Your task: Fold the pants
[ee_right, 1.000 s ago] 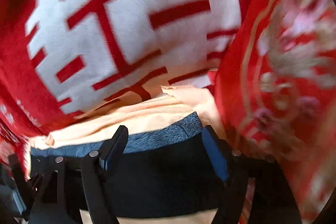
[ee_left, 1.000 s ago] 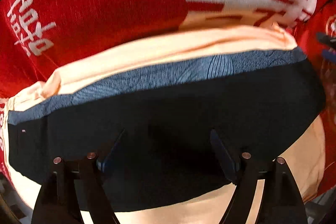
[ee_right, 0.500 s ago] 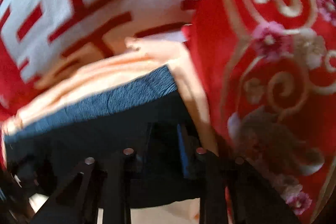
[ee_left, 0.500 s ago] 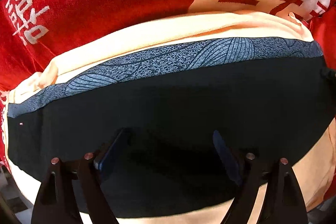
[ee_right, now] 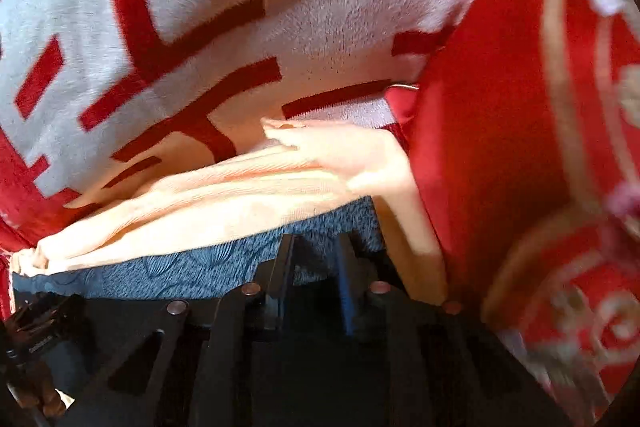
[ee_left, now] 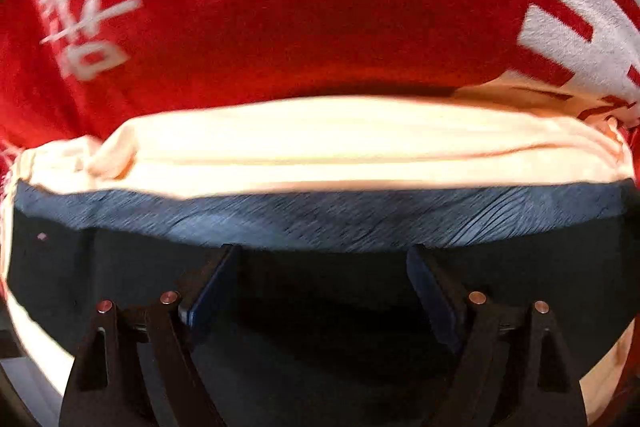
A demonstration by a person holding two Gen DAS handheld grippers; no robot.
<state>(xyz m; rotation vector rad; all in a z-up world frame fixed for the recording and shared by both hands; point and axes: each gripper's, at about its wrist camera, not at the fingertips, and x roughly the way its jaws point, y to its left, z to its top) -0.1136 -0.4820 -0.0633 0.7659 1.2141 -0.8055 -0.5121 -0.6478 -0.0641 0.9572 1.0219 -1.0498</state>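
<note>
The pants are black with a blue-grey patterned waistband. They lie on a peach cloth on a red blanket. My left gripper is open, its fingers spread over the black fabric just short of the waistband. In the right wrist view the waistband shows under the peach cloth. My right gripper is shut on the waistband's right corner.
A red blanket with white lettering lies beyond the pants. A red floral pillow or quilt stands close on the right of the right gripper.
The right gripper closed from wide open onto the waistband corner. The left gripper stayed open and moved forward, so the waistband is now close to its fingertips.
</note>
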